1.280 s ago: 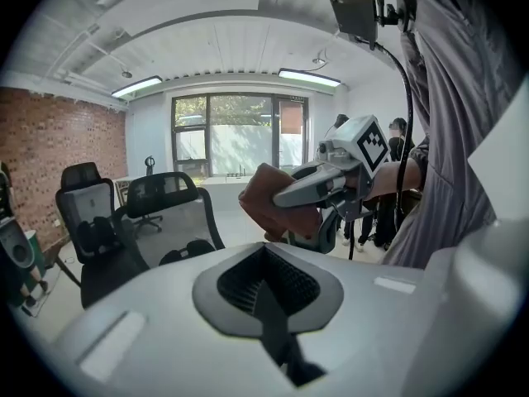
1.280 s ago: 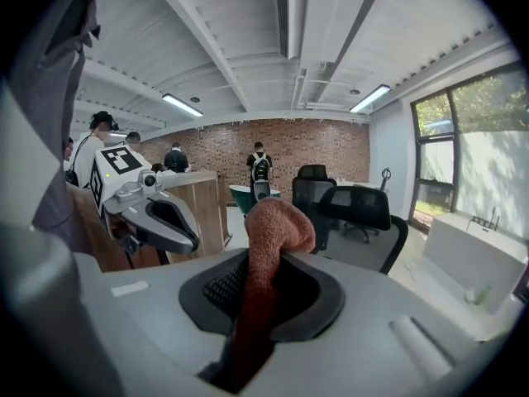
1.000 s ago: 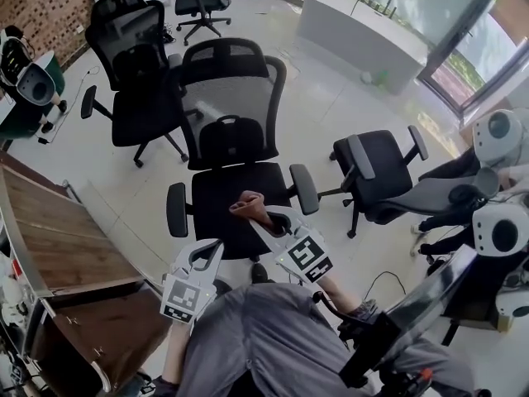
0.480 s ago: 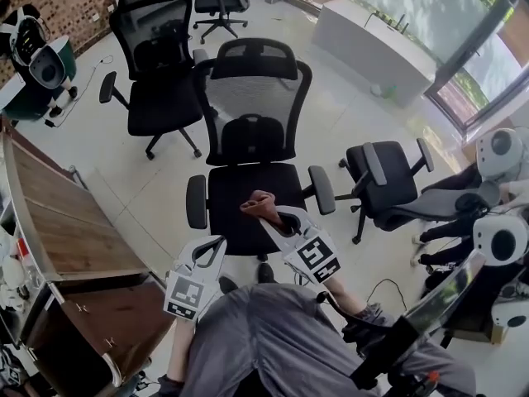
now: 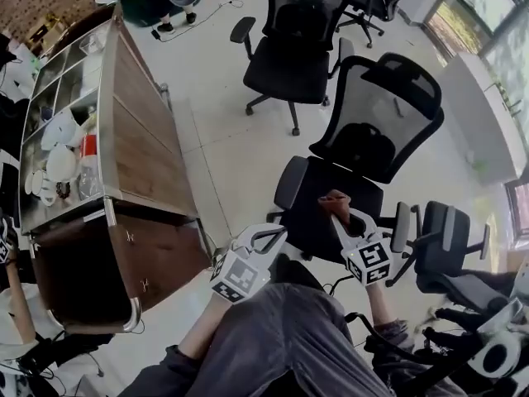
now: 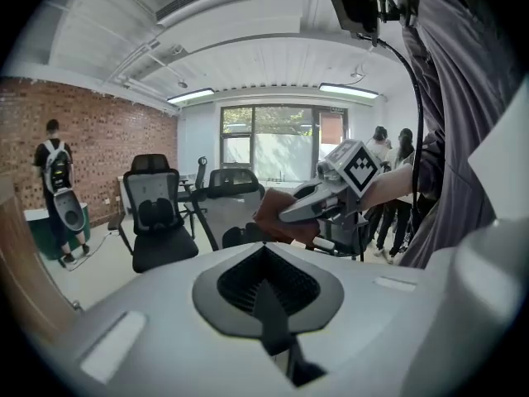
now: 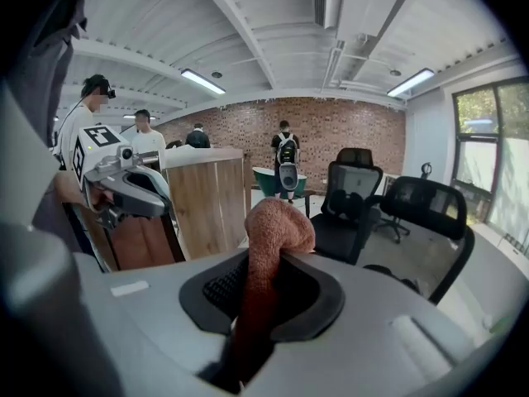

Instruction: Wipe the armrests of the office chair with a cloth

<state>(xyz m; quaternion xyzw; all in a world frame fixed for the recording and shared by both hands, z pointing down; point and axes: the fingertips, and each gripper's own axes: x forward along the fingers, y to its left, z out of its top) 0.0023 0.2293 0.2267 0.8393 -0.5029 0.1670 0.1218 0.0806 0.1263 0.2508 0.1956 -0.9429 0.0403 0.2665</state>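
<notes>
**A:** What has changed?

**B:** The head view has swung. The office chair [image 5: 364, 139] now sits at the right, and a wooden bench [image 5: 140, 114] fills the left. The right tool [image 5: 340, 212] still pinches the brown cloth [image 5: 334, 198] above the seat, between the armrests [image 5: 289, 182], touching neither.

**A:** And the left tool [image 5: 269, 236]?

**B:** Its jaws are together and empty, short of the chair. Wiping seems not yet begun. Another chair [image 5: 442, 238] crowds the far armrest.

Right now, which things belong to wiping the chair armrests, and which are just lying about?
For the job: cloth in the right gripper; nearest office chair; its armrests.
Lying about: wooden counter; white crockery in it; black chair behind; chair at right.
</notes>
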